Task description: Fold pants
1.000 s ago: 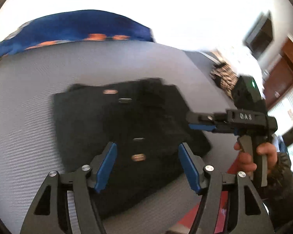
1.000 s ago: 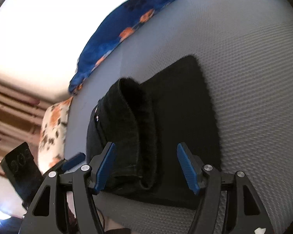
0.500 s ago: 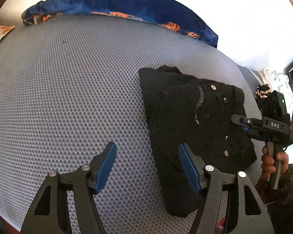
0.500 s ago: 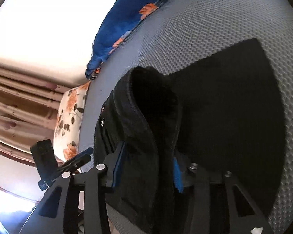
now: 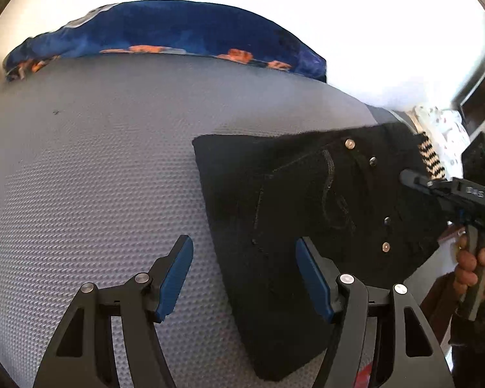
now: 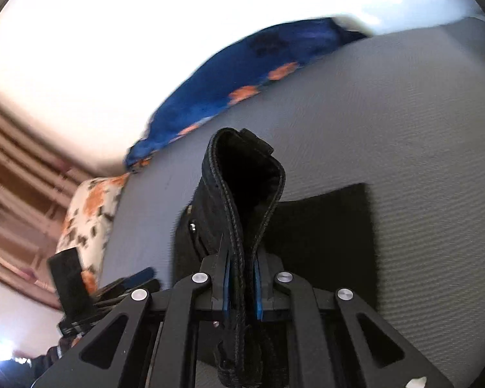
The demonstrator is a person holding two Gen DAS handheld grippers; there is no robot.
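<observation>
Black pants [image 5: 307, 207] lie folded on a grey textured mattress [image 5: 97, 177], their waist end with metal buttons lifted at the right. My left gripper [image 5: 242, 278] is open and empty, low over the mattress at the pants' near left edge. My right gripper [image 6: 241, 287] is shut on the pants' waistband [image 6: 239, 194], which loops up in front of the camera. It also shows in the left wrist view [image 5: 414, 177], clamped on the raised waist. The lower layer of the pants [image 6: 326, 236] lies flat on the mattress.
A blue blanket with orange flowers [image 5: 165, 35] lies along the far edge of the mattress. A floral pillow [image 6: 87, 216] sits at the left in the right wrist view. A black-and-white patterned cloth [image 5: 431, 158] lies beyond the pants.
My right gripper has closed on the waistband and lifted it. My left gripper stayed open and moved from over the pants to their left edge.
</observation>
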